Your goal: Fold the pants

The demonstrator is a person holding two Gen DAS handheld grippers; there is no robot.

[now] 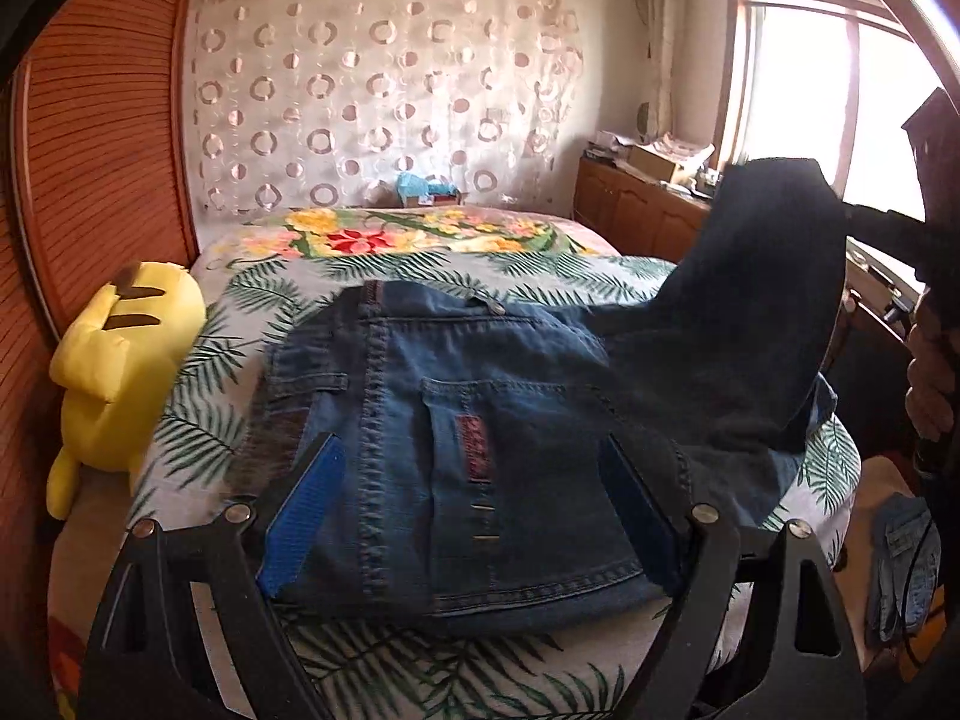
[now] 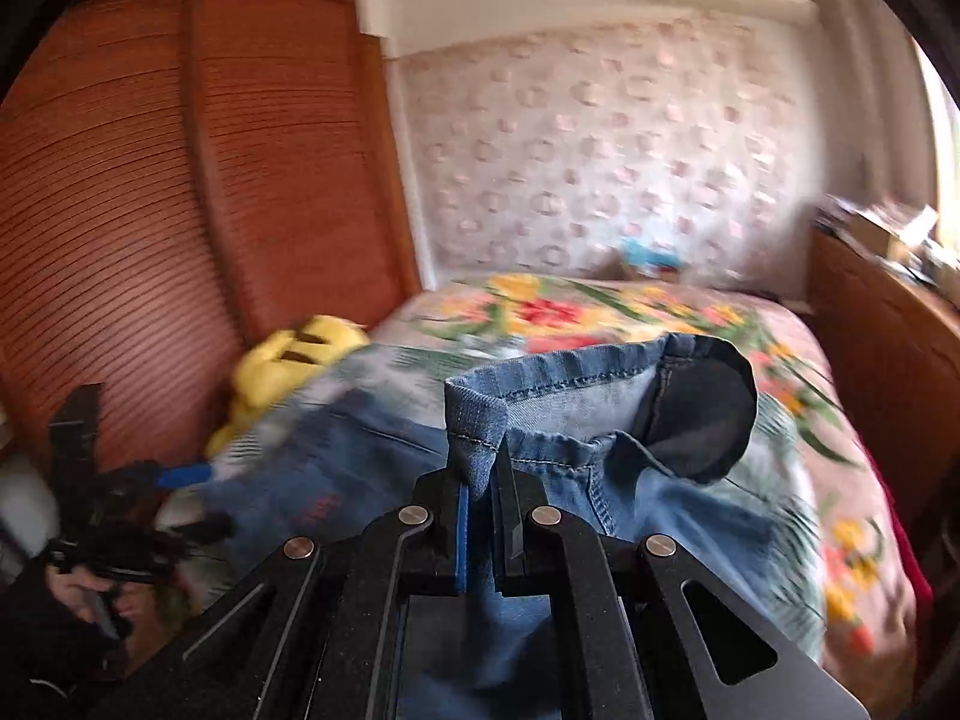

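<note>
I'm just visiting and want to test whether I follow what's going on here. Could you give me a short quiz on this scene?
1. True or false: the right gripper is shut on the hem of a jeans leg.
2. What yellow thing lies at the left edge of the bed?
A. a pillow
B. a plush toy
C. a towel
3. Fill in: the left gripper's jaws stand ____ over the seat of the jeans.

Key
1. True: the fingers pinch the hem, and the leg is lifted off the bed.
2. B, the plush toy, beside the wooden wardrobe.
3. Open, holding nothing.
</note>
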